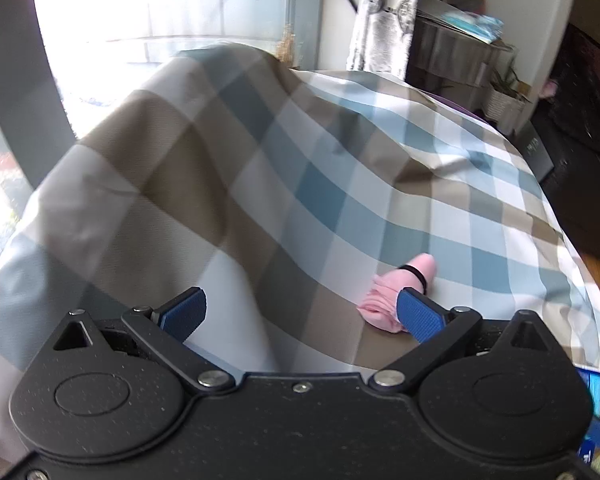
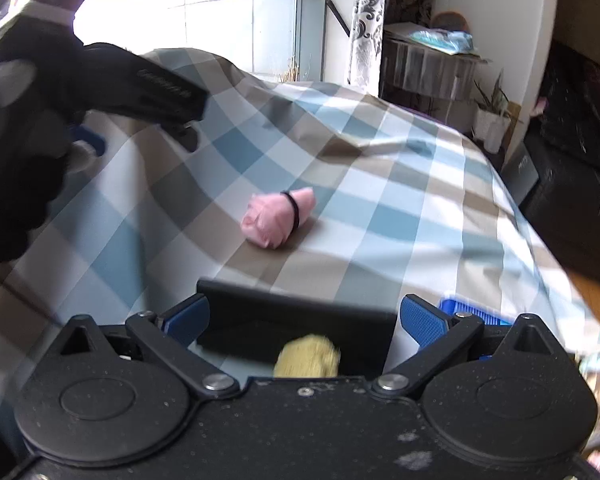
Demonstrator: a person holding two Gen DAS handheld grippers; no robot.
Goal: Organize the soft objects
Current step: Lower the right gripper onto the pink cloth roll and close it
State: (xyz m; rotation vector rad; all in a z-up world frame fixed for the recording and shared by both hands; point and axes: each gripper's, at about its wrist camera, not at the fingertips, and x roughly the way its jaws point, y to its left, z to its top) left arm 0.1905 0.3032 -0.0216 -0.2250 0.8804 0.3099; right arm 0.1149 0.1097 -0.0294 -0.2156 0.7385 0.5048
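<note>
1. Soft objects are what is being sorted on the checked cloth [image 1: 300,168], a blue, brown and white plaid sheet that covers the whole work surface and rises in a hump toward the window [image 1: 140,20].
2. Left gripper [image 1: 300,312] hovers low over the cloth with its blue fingers [image 1: 418,316] spread wide and nothing between them; in the right wrist view it shows as a dark, blurred body [image 2: 60,112] at the upper left.
3. Right gripper [image 2: 304,320] is likewise wide open and holds nothing, and it hangs directly above a black box [image 2: 296,312].
4. That box looks like the collecting bin, judging by the yellow fluffy item [image 2: 308,360] already lying in it.
5. Pink rolled cloth [image 2: 278,218], bound by a black band, lies alone on the plaid, well apart from the box; in the left wrist view it sits just beyond the left gripper's right finger [image 1: 396,292], outside the jaws.
6. My reading: one item is stowed and the pink roll is next. The left gripper would need to shift sideways to centre on the roll, descend, then close.
7. Nothing blocks the roll; the cloth's slack folds might snag.
8. Blue ribbed object [image 2: 476,312] at the right edge is too cropped to identify.
</note>
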